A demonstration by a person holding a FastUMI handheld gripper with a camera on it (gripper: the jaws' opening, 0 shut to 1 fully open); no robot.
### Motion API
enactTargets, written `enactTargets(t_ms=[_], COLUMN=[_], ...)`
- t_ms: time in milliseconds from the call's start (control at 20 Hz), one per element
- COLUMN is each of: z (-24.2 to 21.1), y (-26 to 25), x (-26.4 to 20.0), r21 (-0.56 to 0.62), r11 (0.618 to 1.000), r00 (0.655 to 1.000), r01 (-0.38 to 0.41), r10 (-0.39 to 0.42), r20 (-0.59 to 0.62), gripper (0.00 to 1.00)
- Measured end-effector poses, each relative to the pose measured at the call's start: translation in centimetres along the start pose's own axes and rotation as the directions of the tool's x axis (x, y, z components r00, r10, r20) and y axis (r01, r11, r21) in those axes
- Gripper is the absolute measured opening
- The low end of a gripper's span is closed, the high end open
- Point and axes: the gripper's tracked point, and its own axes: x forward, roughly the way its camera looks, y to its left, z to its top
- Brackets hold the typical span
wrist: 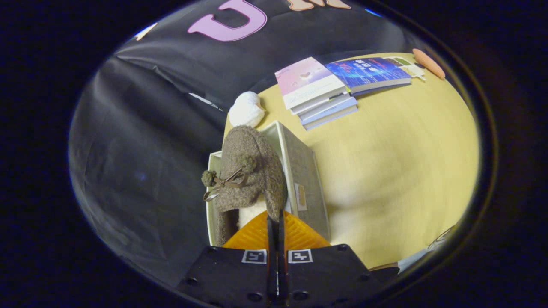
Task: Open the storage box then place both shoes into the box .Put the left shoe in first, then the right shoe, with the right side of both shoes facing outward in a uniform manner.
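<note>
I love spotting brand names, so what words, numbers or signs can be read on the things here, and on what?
Blue book cover: print too blurred to read.
Pink book cover: no legible words.
Label on the box: too small to read.
Square markers on the hand-held gripper, shut on the shoe: patterns, no words.
Nothing can be quoted.

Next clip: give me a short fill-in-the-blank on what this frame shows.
1. The gripper is pinching the brown ____ by its edge.
2. The shoe hangs over the open ____.
3. Beyond the box, a stack of ____ lies on the table.

Missing words: shoe; box; books
</note>
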Motion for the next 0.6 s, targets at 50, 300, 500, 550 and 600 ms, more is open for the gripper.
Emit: enactTargets(t_ms=[50,300,500,550,600], z=[0.2,1.2,2.5,2.8,3.4], y=[0.2,0.3,-0.6,-0.6,-0.7], x=[0.2,-0.8,-1.2,-1.4,-1.7], r21=[0.009,0.039,0.043,0.046,0.047], r11=[1.0,0.999,0.999,0.999,0.998], r00=[1.0,0.999,0.997,0.997,0.995], r01=[-0.008,-0.031,-0.027,-0.029,-0.034], r10=[0.008,0.029,0.024,0.026,0.03], r20=[0.004,0.036,0.067,0.079,0.093], gripper=[0.1,0.15,0.15,0.15,0.15])
